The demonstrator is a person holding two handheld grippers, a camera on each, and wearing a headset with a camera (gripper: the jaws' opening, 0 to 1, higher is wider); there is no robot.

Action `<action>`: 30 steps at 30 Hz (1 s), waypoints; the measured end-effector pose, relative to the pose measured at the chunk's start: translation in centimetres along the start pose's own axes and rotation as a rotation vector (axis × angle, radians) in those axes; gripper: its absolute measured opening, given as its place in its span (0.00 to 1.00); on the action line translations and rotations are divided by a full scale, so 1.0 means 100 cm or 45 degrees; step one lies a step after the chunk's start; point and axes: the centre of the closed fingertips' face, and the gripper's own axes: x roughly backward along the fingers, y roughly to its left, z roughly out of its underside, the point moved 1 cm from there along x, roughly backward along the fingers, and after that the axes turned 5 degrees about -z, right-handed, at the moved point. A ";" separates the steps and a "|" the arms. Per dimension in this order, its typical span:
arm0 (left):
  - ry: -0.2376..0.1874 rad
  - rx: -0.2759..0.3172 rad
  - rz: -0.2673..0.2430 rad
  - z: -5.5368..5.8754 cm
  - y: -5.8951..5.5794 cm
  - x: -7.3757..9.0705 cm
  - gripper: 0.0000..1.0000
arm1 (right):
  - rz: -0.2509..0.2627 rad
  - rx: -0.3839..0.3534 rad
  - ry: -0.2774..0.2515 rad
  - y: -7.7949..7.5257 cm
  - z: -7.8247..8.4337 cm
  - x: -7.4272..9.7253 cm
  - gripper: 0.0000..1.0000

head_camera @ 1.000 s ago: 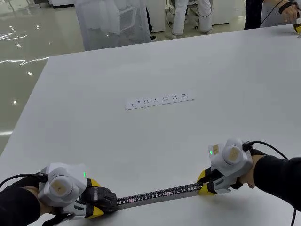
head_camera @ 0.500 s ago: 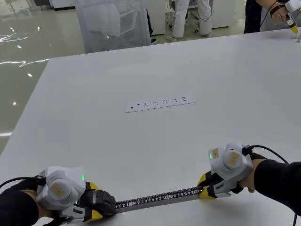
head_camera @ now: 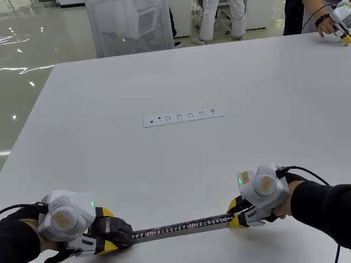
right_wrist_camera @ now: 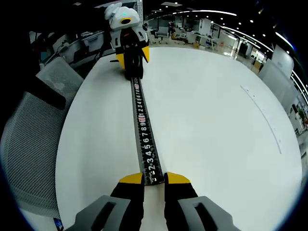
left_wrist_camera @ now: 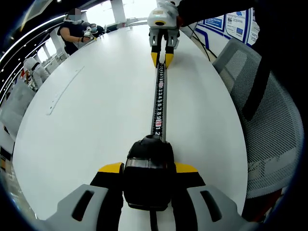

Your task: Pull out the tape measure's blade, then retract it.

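Black tape measure case [left_wrist_camera: 149, 175] is clenched between the jaws of the left gripper [head_camera: 111, 230], at 7 o'clock in the head view and low over the white tabletop [head_camera: 230, 76]. The blade [head_camera: 181, 225] is drawn out in a straight run to the right gripper [right_wrist_camera: 154, 180] at 4 o'clock, which is closed on its free end. The end hook is buried between the yellow tips, so whether the pinch sits on the hook or on the strip just behind it cannot be confirmed.

Assessment: extension appears achieved or nearly so, and retraction is not yet done.

Recommended handling:
- Hold the case level and fixed, with its mouth aimed along the blade.
- Bring the right gripper back toward the case along the same line, feeding the blade in under tension.
- Do not let go at full length. A free blade would likely whip and strike the case hard.
- Avoid twisting either wrist, since a curved blade tends to buckle when rolled.

Surroundings: a flush power strip [head_camera: 184, 116] lies near the centre, at 12 o'clock from the blade and well apart. A mesh chair [left_wrist_camera: 269, 110] stands off the tabletop edge beside the working line. Another person's hand [head_camera: 324, 23] works at the far 1 o'clock corner. Nothing lies across the blade's return path.
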 end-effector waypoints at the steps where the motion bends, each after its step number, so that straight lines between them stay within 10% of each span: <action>1: 0.001 0.000 0.000 0.000 0.000 0.000 0.34 | -0.001 -0.002 0.003 0.000 0.000 0.000 0.12; 19: 0.019 0.099 -0.098 0.003 0.008 0.005 0.55 | 0.038 0.012 0.035 0.002 -0.010 -0.003 0.30; 30: -0.017 0.387 -0.156 0.006 0.011 0.010 0.78 | 0.173 -0.193 -0.069 -0.009 -0.009 0.010 0.47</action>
